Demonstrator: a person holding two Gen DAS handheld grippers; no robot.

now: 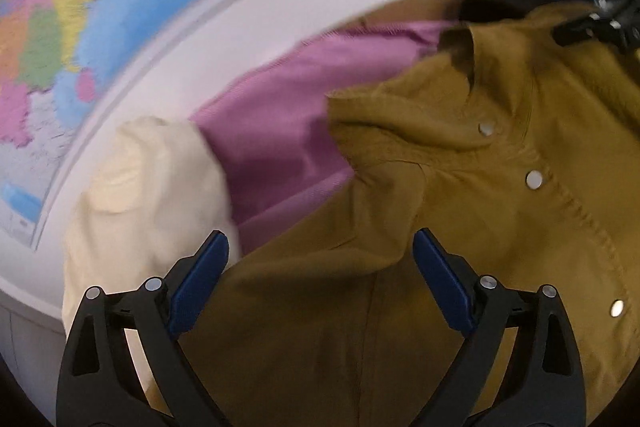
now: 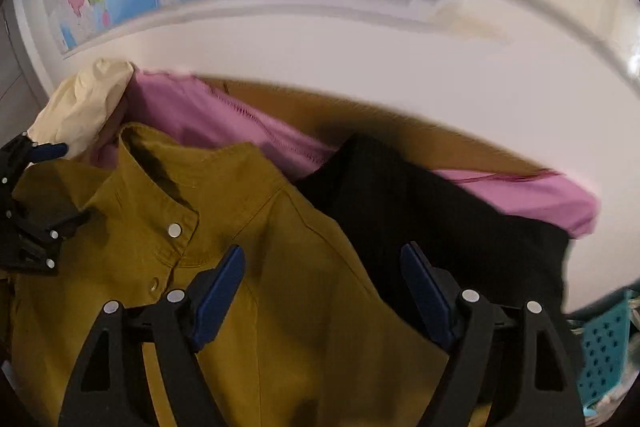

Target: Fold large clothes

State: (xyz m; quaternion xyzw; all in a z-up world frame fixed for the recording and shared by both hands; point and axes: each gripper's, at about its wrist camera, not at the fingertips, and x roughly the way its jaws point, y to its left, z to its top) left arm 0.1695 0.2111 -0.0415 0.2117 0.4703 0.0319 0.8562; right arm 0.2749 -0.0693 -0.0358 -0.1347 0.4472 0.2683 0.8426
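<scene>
While the left wrist view is blurred at its edges, the mustard snap-button shirt (image 1: pixel 460 227) fills its lower right, lying on top of a pile on a white table (image 1: pixel 224 39). Left gripper (image 1: pixel 320 267): jaws spread wide, nothing between them, hovering over the shirt's shoulder and sleeve area. A purple garment (image 1: pixel 288 131) lies under the shirt; a cream garment (image 1: pixel 148 187) bunches to the left. Wall map (image 1: pixel 80 7) behind.

Right wrist view: right gripper (image 2: pixel 322 279) also wide and empty, over the shirt's (image 2: pixel 208 247) other shoulder seam, near where a black garment (image 2: pixel 432 219) overlaps the purple one (image 2: pixel 224 119). Cream garment (image 2: pixel 84 103) at far left; teal perforated basket (image 2: pixel 604 343) at lower right. Collar stands open, snaps undone at the top.

Judgement: woven cloth, light, limp, somewhat crisp, not slippery; it will drape and drag its neighbours if lifted from the middle. Best pinch looks to be one shoulder seam per gripper, near the collar, taking a single layer clear of the black and purple cloth.
</scene>
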